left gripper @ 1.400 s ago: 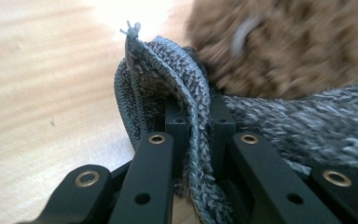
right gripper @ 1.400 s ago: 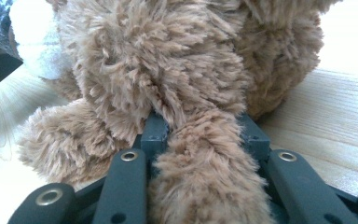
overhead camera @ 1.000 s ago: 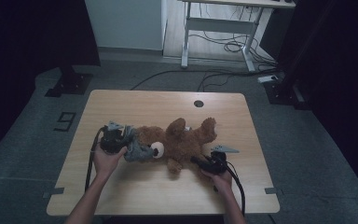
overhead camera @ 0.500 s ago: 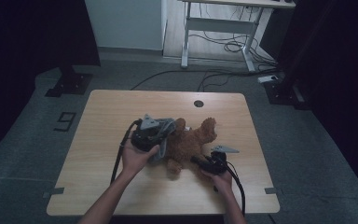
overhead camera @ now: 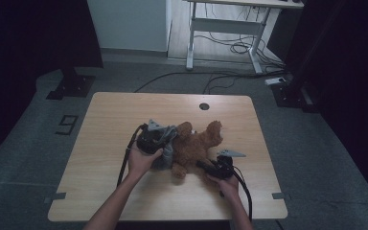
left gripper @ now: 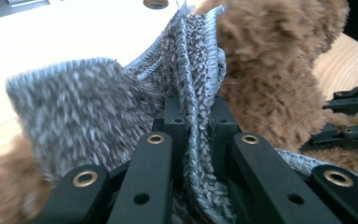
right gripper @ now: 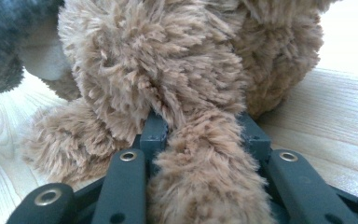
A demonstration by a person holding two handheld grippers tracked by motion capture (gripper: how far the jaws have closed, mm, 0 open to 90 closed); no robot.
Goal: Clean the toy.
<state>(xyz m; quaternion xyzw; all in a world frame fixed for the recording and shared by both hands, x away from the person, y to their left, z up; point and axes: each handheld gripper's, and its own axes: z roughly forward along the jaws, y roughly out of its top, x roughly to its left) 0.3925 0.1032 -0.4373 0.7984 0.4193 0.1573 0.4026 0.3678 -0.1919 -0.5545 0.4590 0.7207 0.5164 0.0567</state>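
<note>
Teddy bear (overhead camera: 195,146) lengthwise across table (overhead camera: 124,115), legs rightward

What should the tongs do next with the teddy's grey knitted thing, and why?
Probably keep drawing the grey knit across the teddy bear. The left tongs pinch a fold of it beside the bear's body, while the right tongs grip a furry limb to steady it.

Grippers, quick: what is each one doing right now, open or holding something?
Left gripper: closed on the grey knit.
Right gripper: closed on a limb of the teddy bear.
</note>
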